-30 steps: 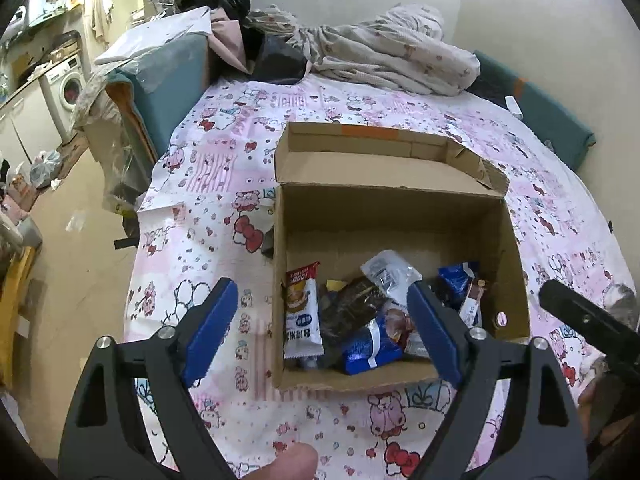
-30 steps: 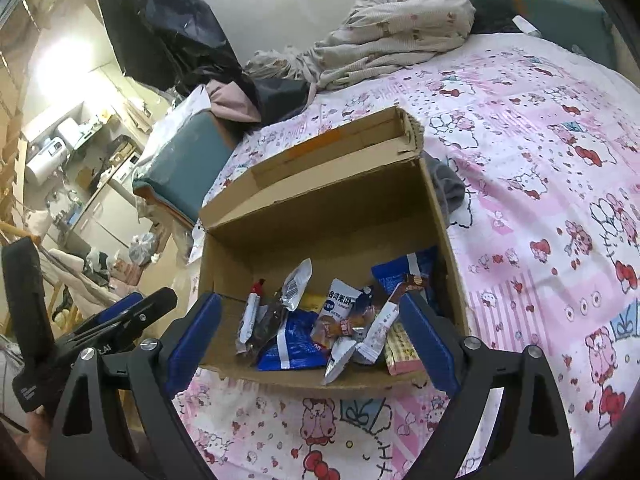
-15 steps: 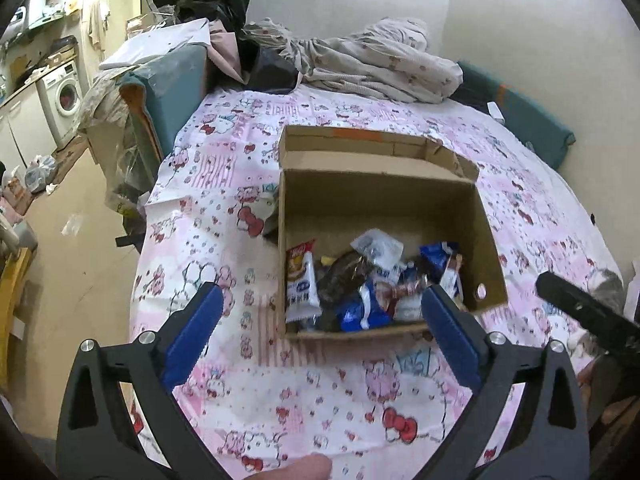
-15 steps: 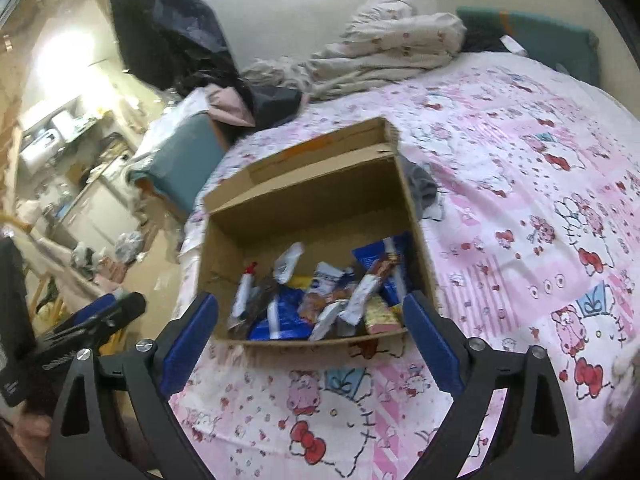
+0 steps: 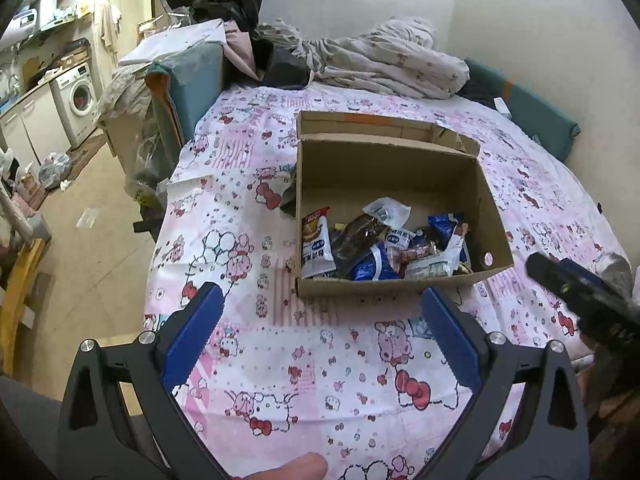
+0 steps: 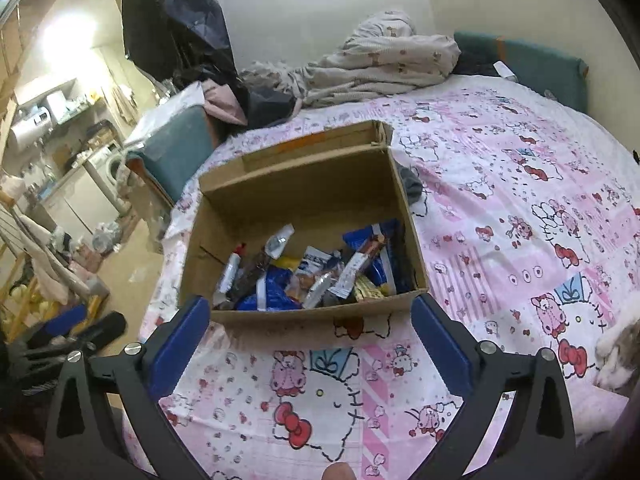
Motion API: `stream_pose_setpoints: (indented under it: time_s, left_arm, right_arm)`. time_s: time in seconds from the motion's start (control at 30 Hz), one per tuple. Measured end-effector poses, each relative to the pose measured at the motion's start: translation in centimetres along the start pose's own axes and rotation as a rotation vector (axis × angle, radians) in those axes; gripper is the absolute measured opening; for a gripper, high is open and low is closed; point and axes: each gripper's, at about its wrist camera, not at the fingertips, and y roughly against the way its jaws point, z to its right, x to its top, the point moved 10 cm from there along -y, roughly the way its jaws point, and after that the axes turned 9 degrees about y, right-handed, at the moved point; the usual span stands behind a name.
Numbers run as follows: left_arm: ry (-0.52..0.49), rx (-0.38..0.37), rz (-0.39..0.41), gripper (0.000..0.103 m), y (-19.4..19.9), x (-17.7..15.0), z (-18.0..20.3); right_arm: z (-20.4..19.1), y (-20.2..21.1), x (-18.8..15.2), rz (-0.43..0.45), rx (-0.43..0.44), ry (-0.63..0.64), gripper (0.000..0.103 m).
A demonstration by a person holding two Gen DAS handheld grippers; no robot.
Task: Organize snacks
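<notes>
Both grippers have drawn back from the box (image 5: 400, 184) since the earlier frames; it now lies farther ahead of the fingertips. The left gripper (image 5: 320, 320) and right gripper (image 6: 310, 322) hover over the bed (image 5: 256, 280), jaws spread wide, holding nothing. The box sits mid-bed, toward its left edge, flaps open. The snacks (image 5: 380, 244) lie heaped against its near wall.
</notes>
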Motion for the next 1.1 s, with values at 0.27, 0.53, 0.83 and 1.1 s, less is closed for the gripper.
stream_pose_setpoints:
  time_s: [0.27, 0.53, 0.83, 1.1]
  left_arm:
    - [0.017, -0.007, 0.000, 0.098, -0.67, 0.62, 0.17]
    - [0.026, -0.012, -0.011, 0.098, -0.79, 0.48, 0.20]
    - [0.035, -0.008, -0.015, 0.098, -0.96, 0.38, -0.08]
    - [0.032, -0.013, -0.015, 0.098, -0.92, 0.35, -0.07]
  right_arm:
    - [0.30, -0.37, -0.21, -0.009, -0.042, 0.015, 0.103]
    - [0.47, -0.40, -0.31, -0.009, -0.051, 0.024, 0.103]
    - [0.18, -0.19, -0.09, -0.003, -0.053, 0.041, 0.103]
    - [0.10, -0.11, -0.06, -0.002, -0.055, 0.043, 0.103]
